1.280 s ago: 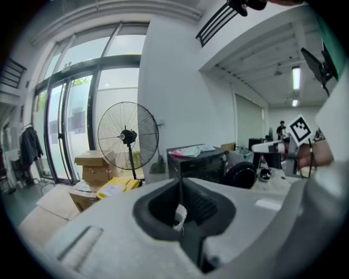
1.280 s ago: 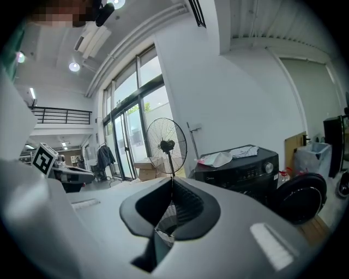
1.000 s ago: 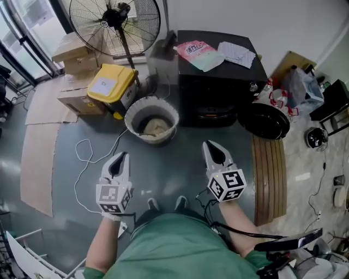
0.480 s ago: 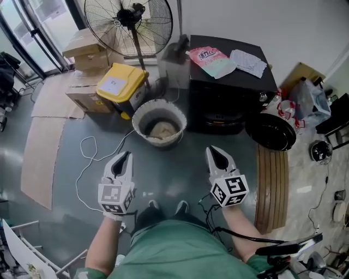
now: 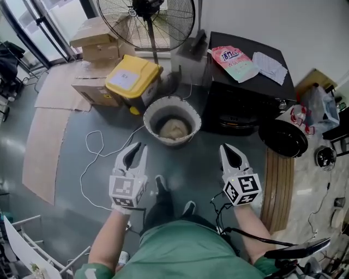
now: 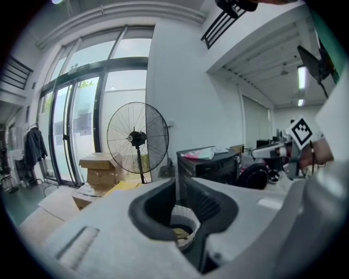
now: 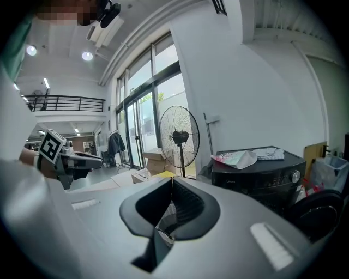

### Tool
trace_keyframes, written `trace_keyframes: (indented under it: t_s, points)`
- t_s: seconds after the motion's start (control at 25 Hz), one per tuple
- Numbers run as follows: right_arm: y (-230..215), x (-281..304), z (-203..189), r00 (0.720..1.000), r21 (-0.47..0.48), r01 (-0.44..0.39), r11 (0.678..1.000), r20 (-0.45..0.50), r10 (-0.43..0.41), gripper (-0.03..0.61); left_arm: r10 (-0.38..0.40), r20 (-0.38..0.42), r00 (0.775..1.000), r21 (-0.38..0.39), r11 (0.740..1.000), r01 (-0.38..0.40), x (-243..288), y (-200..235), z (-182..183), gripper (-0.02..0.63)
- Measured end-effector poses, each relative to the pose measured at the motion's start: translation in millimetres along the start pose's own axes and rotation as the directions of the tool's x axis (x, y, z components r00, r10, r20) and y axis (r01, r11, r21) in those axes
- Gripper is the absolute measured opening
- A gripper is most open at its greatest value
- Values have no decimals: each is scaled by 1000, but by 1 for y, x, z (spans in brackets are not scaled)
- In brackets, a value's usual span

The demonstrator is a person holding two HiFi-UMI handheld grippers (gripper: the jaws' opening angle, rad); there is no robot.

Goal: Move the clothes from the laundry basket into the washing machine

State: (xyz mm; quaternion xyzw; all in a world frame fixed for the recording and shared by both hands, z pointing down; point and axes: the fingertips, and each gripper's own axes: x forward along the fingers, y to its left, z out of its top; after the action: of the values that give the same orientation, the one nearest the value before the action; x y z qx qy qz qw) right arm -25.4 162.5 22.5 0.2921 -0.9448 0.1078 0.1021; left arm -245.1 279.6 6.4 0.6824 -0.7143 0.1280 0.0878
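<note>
A round white laundry basket (image 5: pixel 154 110) stands on the grey floor with beige clothes (image 5: pixel 173 129) in its bottom. To its right is the black washing machine (image 5: pixel 245 98), whose round door (image 5: pixel 282 137) hangs open at the right. My left gripper (image 5: pixel 137 146) hovers short of the basket on its near left. Its jaws are opening, a narrow gap shows, and nothing is between them. Through that gap in the left gripper view I see the basket (image 6: pixel 187 211). My right gripper (image 5: pixel 228 148) is shut and empty, level with the left, in front of the washing machine (image 7: pixel 262 174).
A standing fan (image 5: pixel 155 13), a yellow-lidded bin (image 5: pixel 133 82) and cardboard boxes (image 5: pixel 98 38) crowd the space behind the basket. A white cable (image 5: pixel 92 158) loops on the floor at left. A pink detergent bag (image 5: pixel 234 60) lies on the washer. A wooden board (image 5: pixel 278 185) lies at right.
Both grippers have moved forward toward the basket, which now sits closer in the head view. The left gripper's tips have parted slightly. The right stays closed.
</note>
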Motion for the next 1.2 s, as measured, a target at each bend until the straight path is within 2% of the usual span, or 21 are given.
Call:
trace_keyframes:
  t_s: [0.36,0.64,0.84,1.04,1.2]
  points:
    - [10,109,1,991,-23,86,996,-104,-88,2,-137,-27,990,-9,991,137,87,91,-20,73]
    - [5,175,-15,982,-35,106,994,-156,-110,3,-208,-91,974,-12,978,208,142,126,-53,91]
    - [-9,215,-39,977,-73,70,995,-194,-83,3,-194,-140,971,-16,981,194,176,142,-81,95]
    - [-37,253,-72,980,-22,46,999,-191,-50,3,-155,-190,969,-22,988,154,218,150,-110,98]
    - [-60,278,-101,984,24,34,999,-178,-29,3,-167,-218,962,-14,986,168,256,133,-133,98]
